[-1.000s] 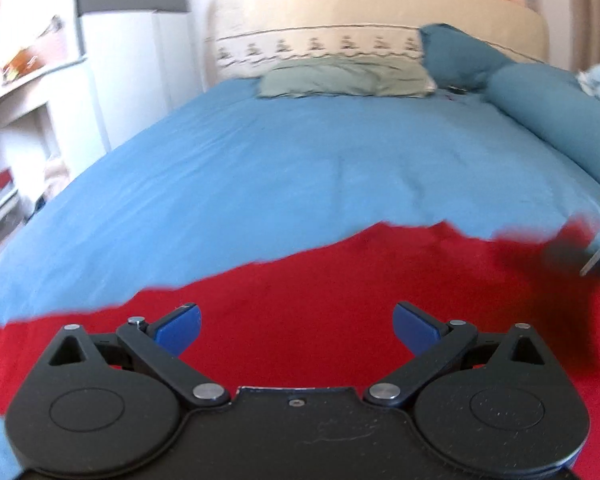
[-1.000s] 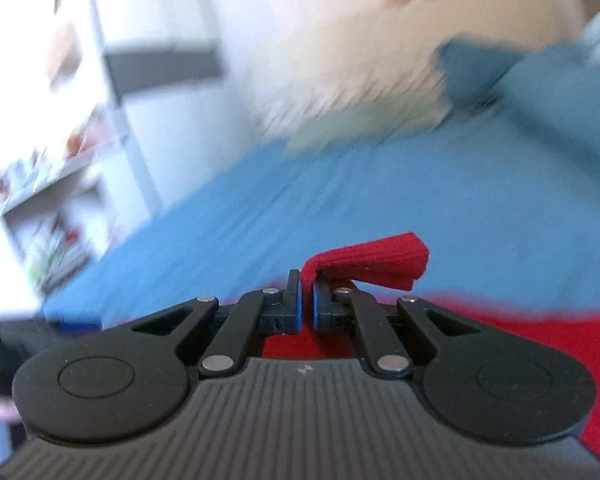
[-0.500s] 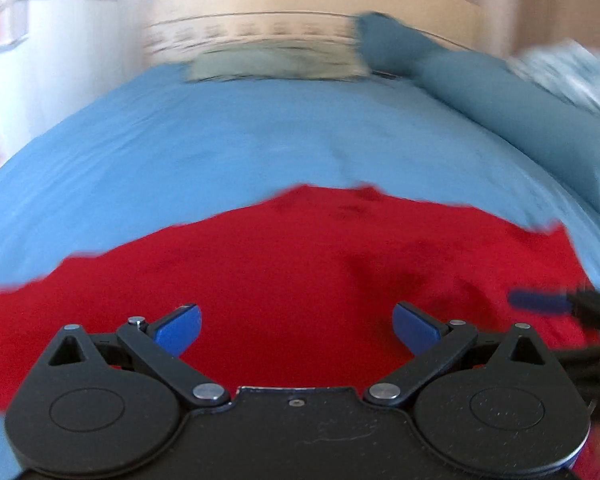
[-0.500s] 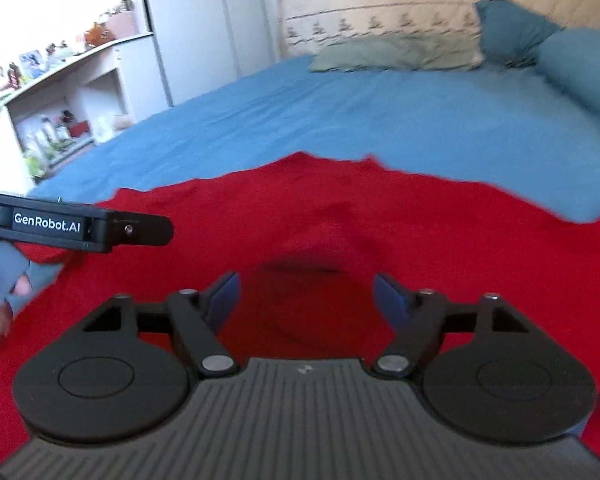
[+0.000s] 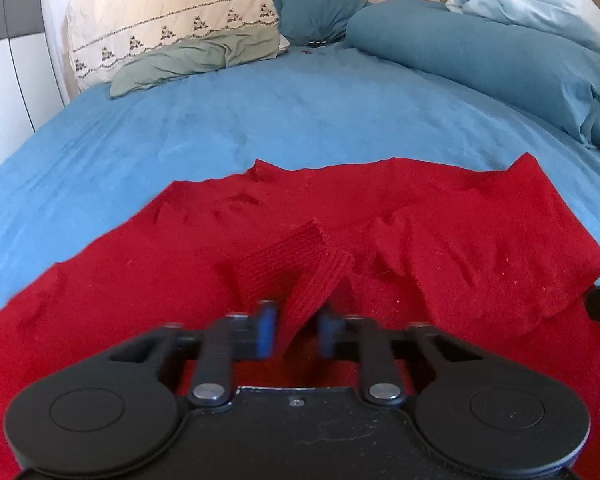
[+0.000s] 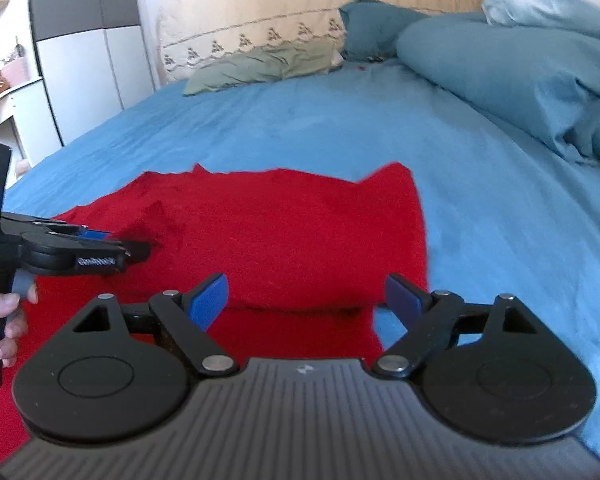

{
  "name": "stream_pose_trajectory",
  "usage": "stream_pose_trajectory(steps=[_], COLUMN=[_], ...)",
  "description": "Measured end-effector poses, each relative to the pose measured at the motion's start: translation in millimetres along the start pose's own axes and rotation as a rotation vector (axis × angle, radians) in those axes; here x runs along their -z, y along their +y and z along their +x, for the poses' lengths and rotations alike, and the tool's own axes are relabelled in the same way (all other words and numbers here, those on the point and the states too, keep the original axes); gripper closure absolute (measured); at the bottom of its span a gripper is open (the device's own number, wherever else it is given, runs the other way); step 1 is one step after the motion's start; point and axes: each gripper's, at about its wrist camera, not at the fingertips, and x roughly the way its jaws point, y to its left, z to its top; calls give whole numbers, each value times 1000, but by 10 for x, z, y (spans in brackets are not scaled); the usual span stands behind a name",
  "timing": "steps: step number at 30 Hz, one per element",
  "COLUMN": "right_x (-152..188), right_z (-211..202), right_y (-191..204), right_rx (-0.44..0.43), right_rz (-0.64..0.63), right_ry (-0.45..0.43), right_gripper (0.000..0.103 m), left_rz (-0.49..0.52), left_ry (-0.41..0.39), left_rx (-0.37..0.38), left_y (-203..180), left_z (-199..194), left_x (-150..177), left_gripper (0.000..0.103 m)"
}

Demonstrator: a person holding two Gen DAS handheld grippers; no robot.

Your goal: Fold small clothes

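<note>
one red garment (image 5: 440, 248), two hand-held grippers (image 5: 294, 330) (image 6: 306, 300), three pillows (image 5: 196, 60)

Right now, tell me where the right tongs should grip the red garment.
Grip the red garment at its near right corner, coming in from the right across the blue sheet: its folded edge there lies free, just ahead of the open right tongs.

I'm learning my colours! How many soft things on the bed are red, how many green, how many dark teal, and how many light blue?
Red: 1, the red garment
Green: 1, the green pillow
Dark teal: 2, the teal pillow and the teal bolster
Light blue: 1, the light blue quilt
Total: 5
</note>
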Motion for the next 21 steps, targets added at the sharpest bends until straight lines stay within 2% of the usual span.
stream_pose_trajectory(steps=[2, 5, 9, 13, 16, 21], right_x=[14, 43, 93, 102, 106, 29], right_z=[1, 12, 103, 200, 274, 455], right_y=[-15, -77, -115, -106, -23, 69], right_rx=[23, 84, 152, 136, 126, 143], right_rz=[-2, -14, -26, -45, -83, -127], right_ry=[1, 18, 38, 53, 58, 44], right_gripper=[1, 0, 0, 0, 0, 0], left_rz=[-19, -119, -256, -370, -443, -515], left_ry=[-8, -41, -157, -267, -268, -211], left_rx=[-3, -10, -88, -234, -256, -221], left_y=[17, 127, 482, 909, 1186, 1318], left_z=[3, -60, -334, -652, -699, -593], left_x=[-33, -79, -175, -43, 145, 409], left_gripper=[98, 98, 98, 98, 98, 98])
